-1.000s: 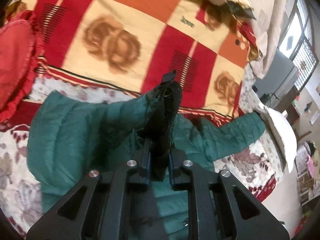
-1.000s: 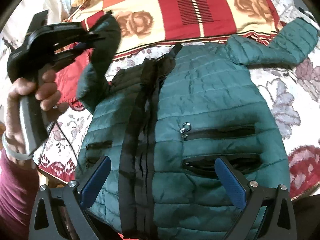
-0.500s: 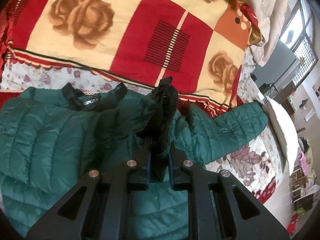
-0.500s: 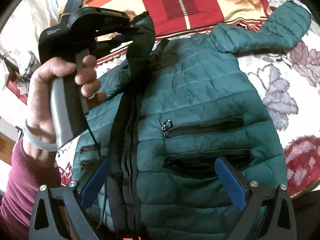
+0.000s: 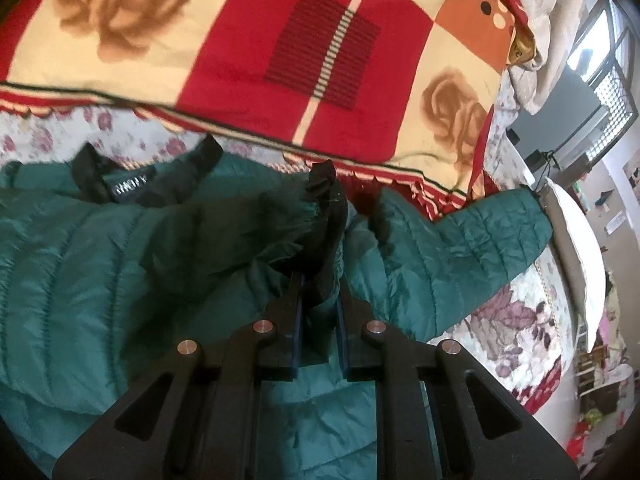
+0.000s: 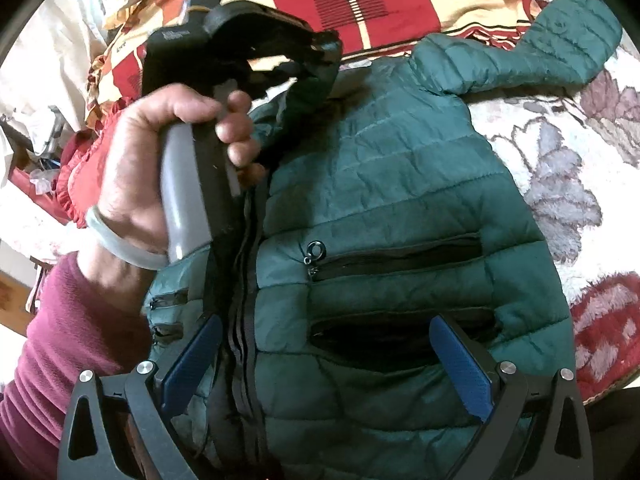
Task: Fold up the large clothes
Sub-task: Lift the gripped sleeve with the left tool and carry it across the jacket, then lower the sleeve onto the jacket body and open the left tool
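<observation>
the green puffer jacket (image 6: 400,216) lies front up on the floral bedspread (image 6: 560,168), its other sleeve (image 6: 532,52) stretched out flat. the left gripper (image 5: 319,276) is clamped on the black-edged sleeve cuff (image 5: 324,196), held above the jacket's chest. the right gripper (image 6: 328,364) hangs wide open over the lower front, gripping nothing.

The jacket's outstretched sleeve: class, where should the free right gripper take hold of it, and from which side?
Grip the outstretched sleeve at its cuff end, coming from above with the right gripper, which is open. The sleeve lies flat and spread away from the green jacket, so the cuff is thin, free-edged and probably easiest to pinch. The left gripper already holds the other sleeve.
</observation>
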The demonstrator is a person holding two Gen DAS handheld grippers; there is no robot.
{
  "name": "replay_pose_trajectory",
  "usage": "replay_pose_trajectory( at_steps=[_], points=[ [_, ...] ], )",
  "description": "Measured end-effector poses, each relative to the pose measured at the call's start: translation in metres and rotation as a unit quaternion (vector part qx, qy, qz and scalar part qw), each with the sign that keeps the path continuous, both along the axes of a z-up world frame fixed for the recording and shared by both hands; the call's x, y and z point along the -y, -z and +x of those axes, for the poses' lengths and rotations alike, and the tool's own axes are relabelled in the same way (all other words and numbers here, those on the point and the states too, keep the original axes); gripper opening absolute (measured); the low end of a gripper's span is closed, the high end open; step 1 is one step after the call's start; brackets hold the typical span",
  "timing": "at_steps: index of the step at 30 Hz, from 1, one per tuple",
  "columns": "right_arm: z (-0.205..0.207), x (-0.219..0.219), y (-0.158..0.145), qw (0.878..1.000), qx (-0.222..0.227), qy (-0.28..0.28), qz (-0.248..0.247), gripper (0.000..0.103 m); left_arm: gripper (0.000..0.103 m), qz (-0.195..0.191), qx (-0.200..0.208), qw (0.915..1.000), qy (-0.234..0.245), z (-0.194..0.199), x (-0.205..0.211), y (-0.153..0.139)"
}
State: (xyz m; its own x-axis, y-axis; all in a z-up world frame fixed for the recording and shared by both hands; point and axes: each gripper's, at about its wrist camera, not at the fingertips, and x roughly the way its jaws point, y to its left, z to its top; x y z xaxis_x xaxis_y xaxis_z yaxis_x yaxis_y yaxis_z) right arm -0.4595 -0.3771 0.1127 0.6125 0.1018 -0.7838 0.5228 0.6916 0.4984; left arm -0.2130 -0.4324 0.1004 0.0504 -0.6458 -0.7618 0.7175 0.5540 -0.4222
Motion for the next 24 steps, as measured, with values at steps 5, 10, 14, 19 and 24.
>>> replay_pose_trajectory(
  at_steps=[5,10,14,19,24],
  points=[
    [-0.001,0.000,-0.002,1.000,0.007,0.002,-0.003,0.103,0.025,-0.007,-0.023,0.9997,-0.005,0.001,-0.006,0.006],
    [-0.004,-0.001,-0.008,1.000,0.009,0.007,-0.009,0.103,0.069,-0.020,-0.032,0.9993,-0.005,-0.002,-0.013,-0.005],
    [-0.008,-0.002,-0.014,1.000,0.011,0.010,-0.017,0.103,0.075,-0.026,-0.025,0.9993,-0.006,-0.004,-0.026,-0.021],
    [-0.007,-0.005,-0.021,1.000,0.016,0.012,-0.018,0.103,0.075,-0.005,0.026,0.9996,-0.011,-0.007,-0.051,-0.040],
    [-0.005,-0.015,-0.026,0.999,0.017,0.003,-0.029,0.103,0.075,0.021,0.070,0.9970,-0.023,-0.005,-0.083,-0.051]
  ],
)
